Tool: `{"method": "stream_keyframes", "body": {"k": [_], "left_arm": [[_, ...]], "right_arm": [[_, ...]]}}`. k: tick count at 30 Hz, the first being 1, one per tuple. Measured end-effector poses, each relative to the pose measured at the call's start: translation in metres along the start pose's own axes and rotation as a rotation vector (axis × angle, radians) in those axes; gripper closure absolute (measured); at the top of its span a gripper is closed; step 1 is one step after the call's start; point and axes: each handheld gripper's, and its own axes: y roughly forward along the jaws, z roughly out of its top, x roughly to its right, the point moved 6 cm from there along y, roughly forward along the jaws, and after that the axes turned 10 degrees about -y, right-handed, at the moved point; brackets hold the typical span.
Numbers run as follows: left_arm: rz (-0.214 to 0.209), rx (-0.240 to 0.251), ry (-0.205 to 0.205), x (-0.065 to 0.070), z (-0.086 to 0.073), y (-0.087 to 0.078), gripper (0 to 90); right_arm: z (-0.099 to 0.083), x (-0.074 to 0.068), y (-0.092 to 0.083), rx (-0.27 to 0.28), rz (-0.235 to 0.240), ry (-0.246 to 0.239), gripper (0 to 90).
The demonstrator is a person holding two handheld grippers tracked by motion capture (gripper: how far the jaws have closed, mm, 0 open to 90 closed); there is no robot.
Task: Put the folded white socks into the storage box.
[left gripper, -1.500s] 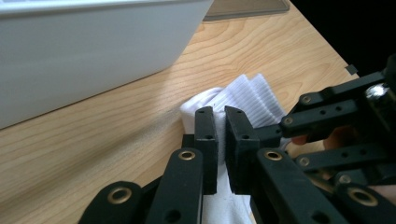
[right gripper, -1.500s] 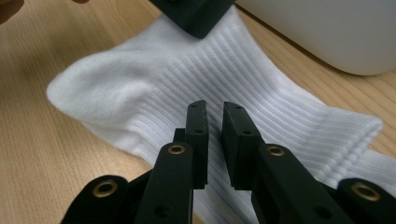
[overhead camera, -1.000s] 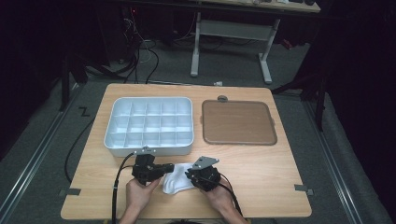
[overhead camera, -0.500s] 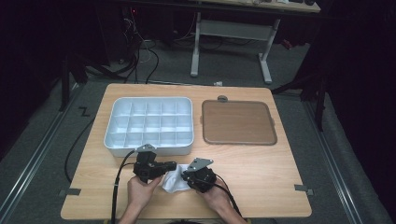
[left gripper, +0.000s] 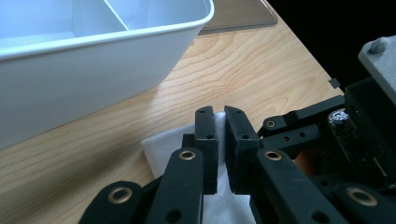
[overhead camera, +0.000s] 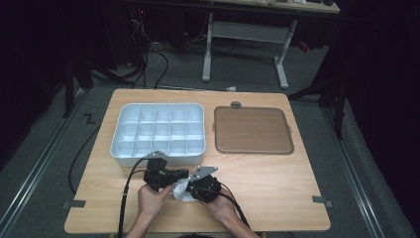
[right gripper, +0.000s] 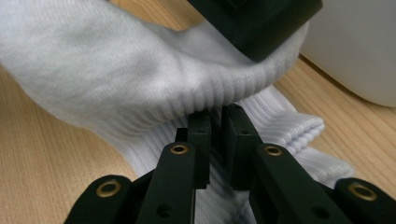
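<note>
Shifted right gripper (overhead camera: 190,186) closer to left gripper (overhead camera: 182,174), both pinching white sock (right gripper: 140,84); folding underway, compartment tray (overhead camera: 124,148) beyond unfilled.

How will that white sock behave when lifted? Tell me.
Likely floppy: the white sock already drapes in soft ribbed folds. Probably light, being thin knit. Unlikely to slip, since both the left hand-held gripper and right hand-held gripper pinch fabric.
</note>
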Motion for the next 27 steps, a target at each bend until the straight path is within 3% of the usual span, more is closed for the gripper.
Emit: {"method": "stream_keyframes", "body": {"k": [8, 13, 19, 27], "left_arm": [[0.013, 0.007, 0.001, -0.002, 0.001, 0.001, 85.3], [0.019, 0.011, -0.001, -0.004, 0.002, 0.0, 85.4], [0.024, 0.014, -0.001, -0.006, 0.001, -0.001, 85.4], [0.025, 0.014, -0.007, -0.005, 0.0, 0.0, 85.4]], "right_arm": [[0.002, 0.001, -0.009, 0.0, -0.025, -0.009, 78.0], [0.004, 0.007, -0.029, 0.04, -0.049, 0.022, 75.8], [-0.002, 0.025, -0.054, 0.053, -0.119, 0.056, 74.6], [-0.02, 0.036, -0.054, 0.021, -0.141, 0.112, 71.0]]}}
